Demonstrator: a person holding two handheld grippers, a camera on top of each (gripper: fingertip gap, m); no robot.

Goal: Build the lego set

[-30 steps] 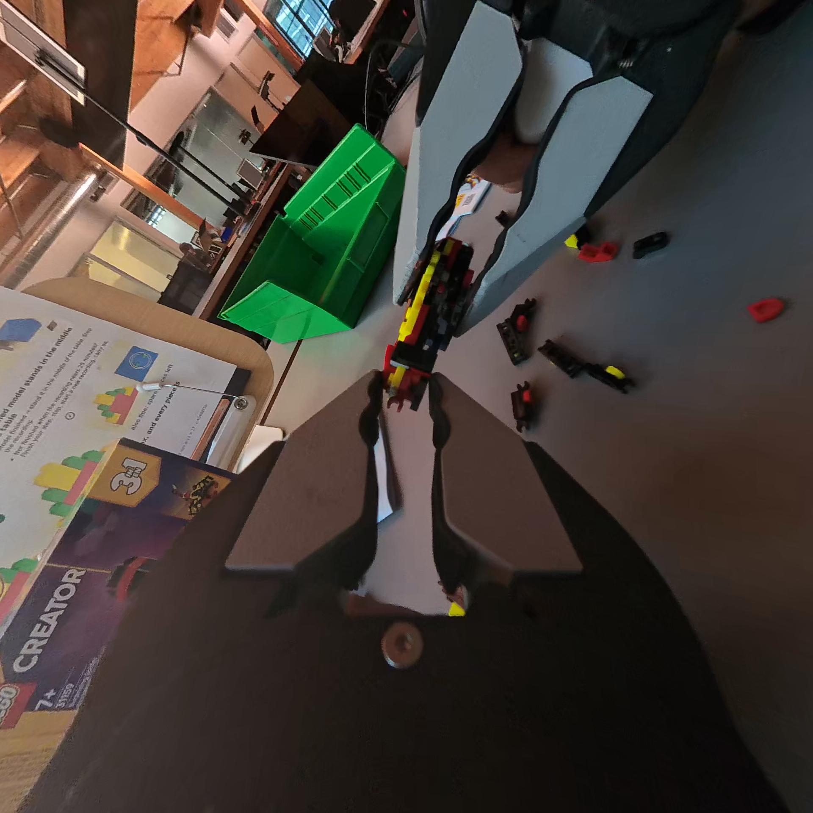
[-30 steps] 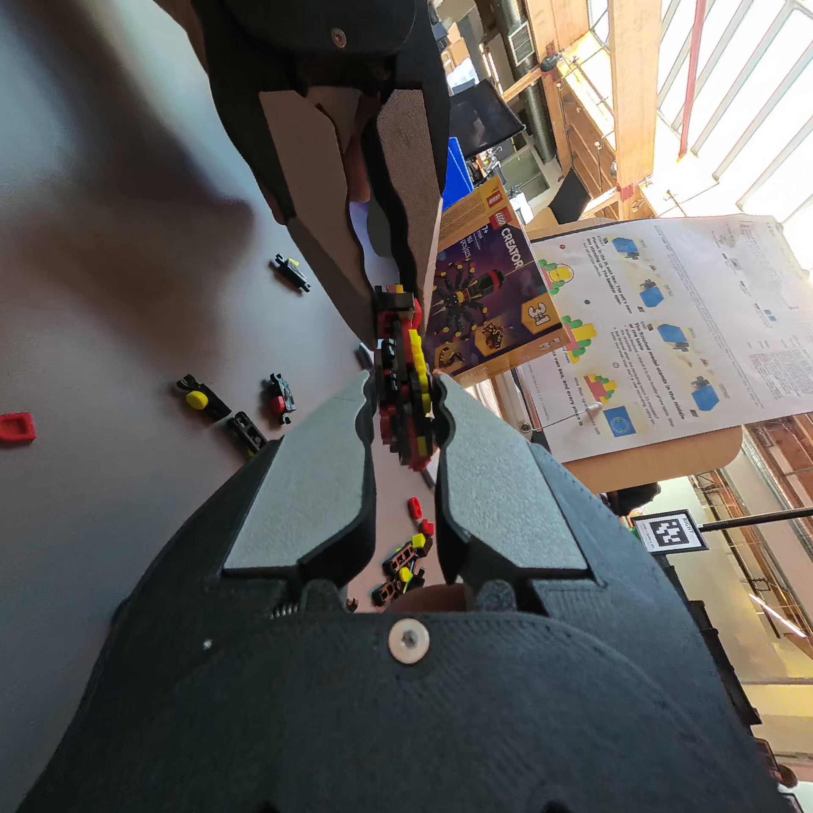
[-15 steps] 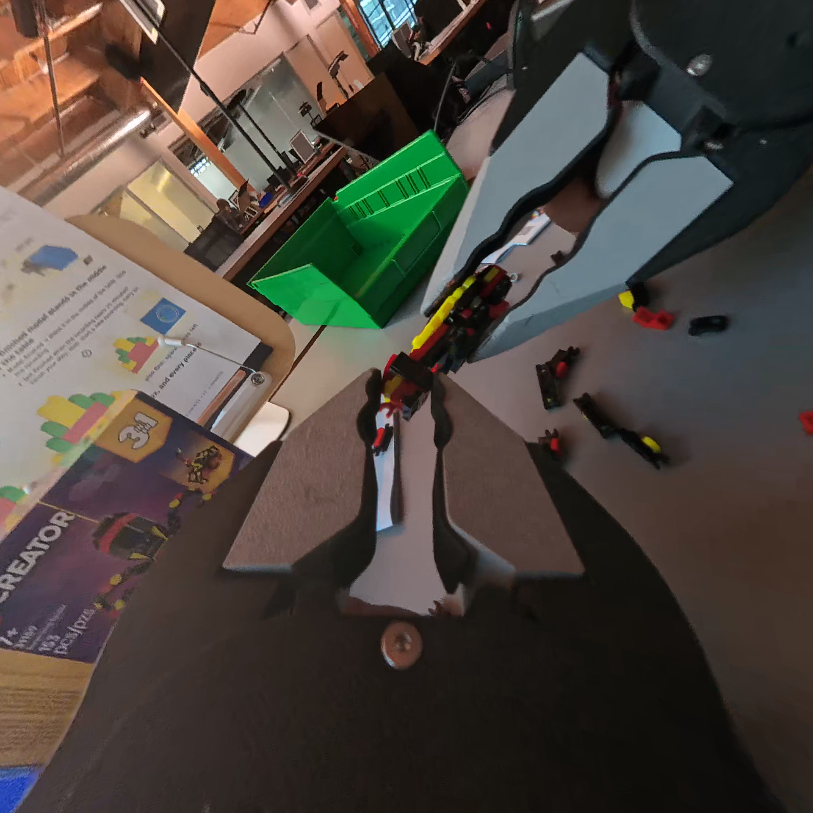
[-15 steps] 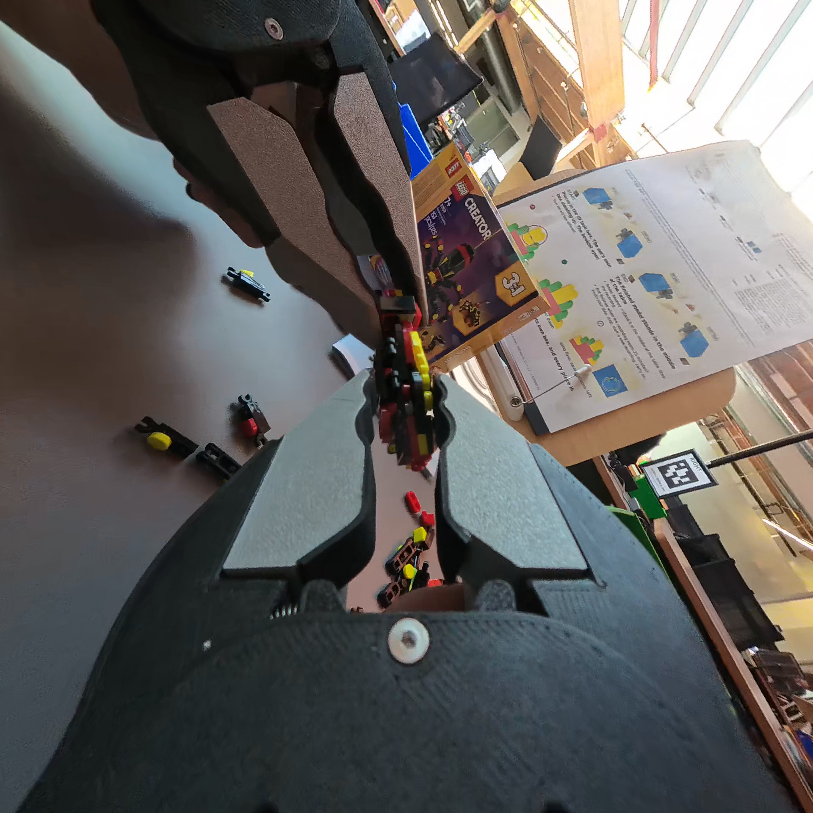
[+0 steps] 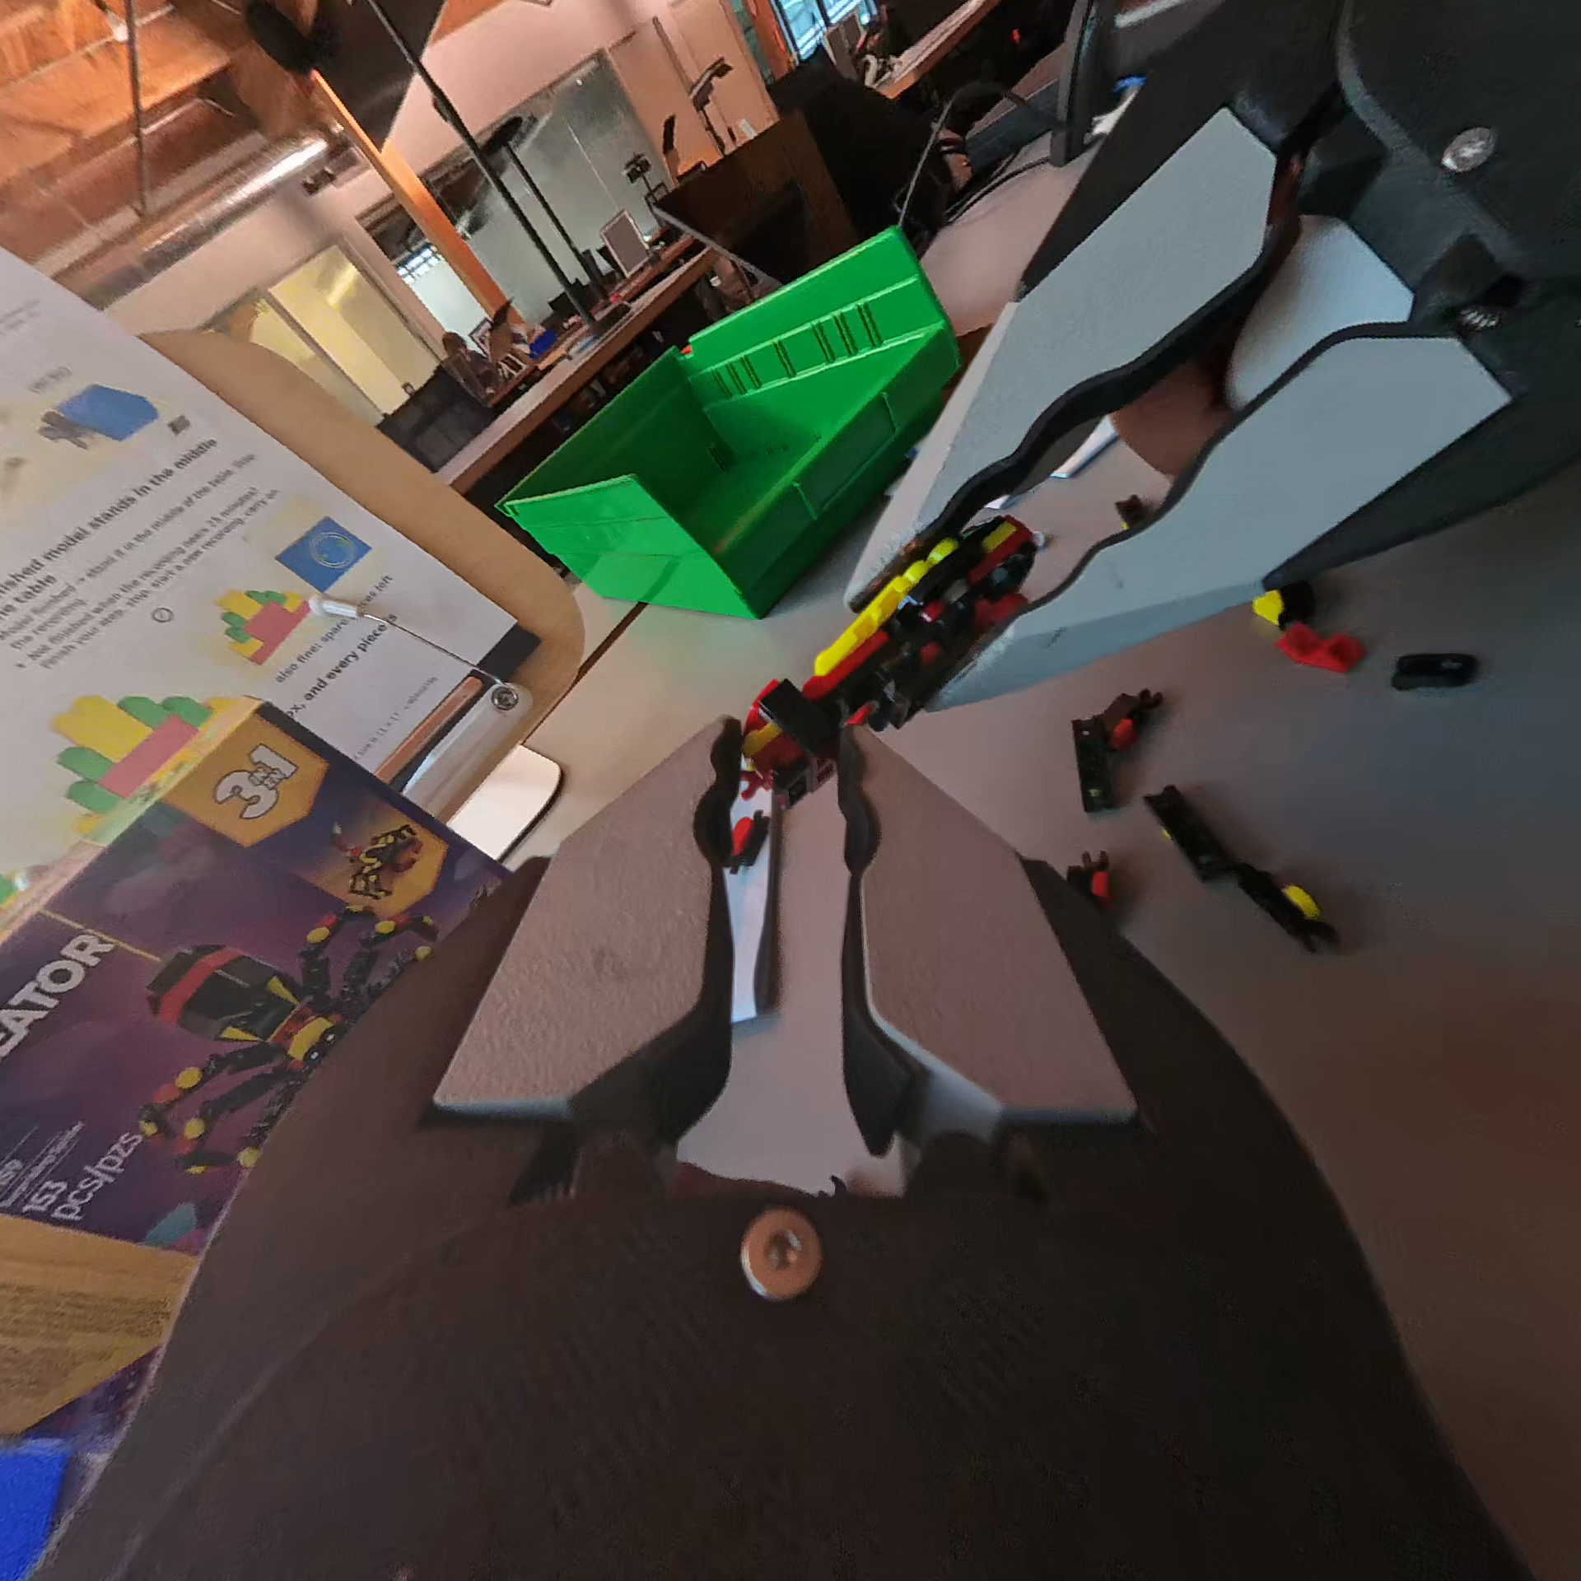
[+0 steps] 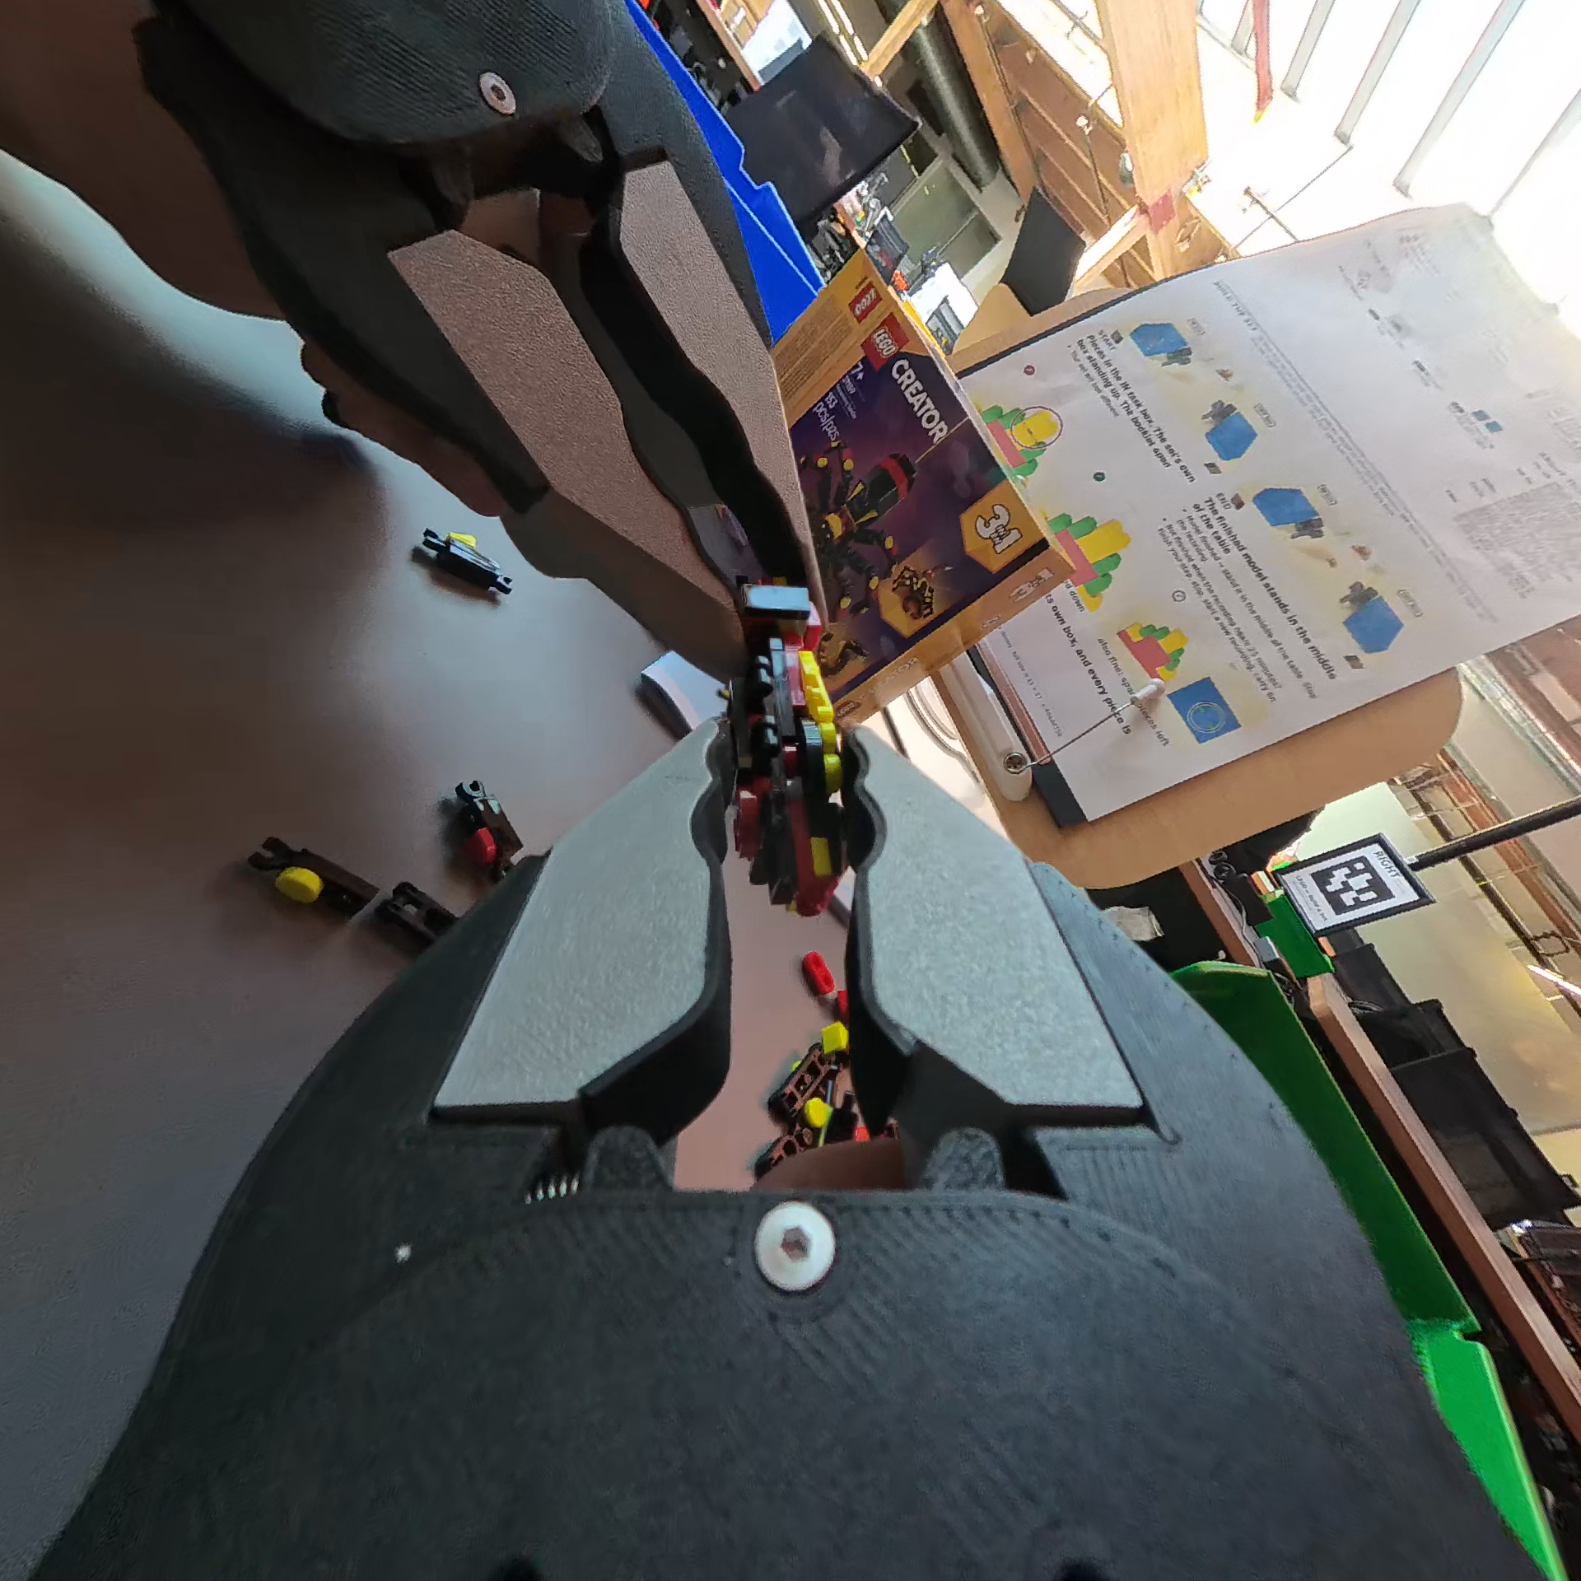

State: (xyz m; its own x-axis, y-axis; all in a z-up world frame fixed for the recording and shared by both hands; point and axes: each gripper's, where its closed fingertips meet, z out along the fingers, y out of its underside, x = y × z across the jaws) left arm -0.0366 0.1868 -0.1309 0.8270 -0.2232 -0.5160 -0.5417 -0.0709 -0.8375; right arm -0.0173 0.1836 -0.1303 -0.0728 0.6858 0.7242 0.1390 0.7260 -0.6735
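Observation:
A black, red and yellow brick model (image 6: 787,770) is held above the grey table (image 6: 214,684) between both grippers. My right gripper (image 6: 787,753) is shut on the model's thicker part, with a pad pressed on each side. My left gripper (image 5: 787,744) is shut on the model's (image 5: 907,633) narrow end, next to a black tile (image 5: 791,714). In the left wrist view the right gripper (image 5: 915,642) comes in from the upper right. In the right wrist view the left gripper (image 6: 774,616) comes in from the upper left.
Loose black, red and yellow pieces lie on the table (image 5: 1112,753) (image 5: 1240,873) (image 6: 312,885) (image 6: 813,1104). A green bin (image 5: 744,488) stands behind. A purple and yellow toy box (image 5: 214,941) and a clipboard with an instruction sheet (image 5: 171,556) stand at the table's edge. My left and right fingertips are right by each other.
Both grippers have tilted and shifted together with the model held between them. Both grasps look unchanged and the loose pieces have stayed put.

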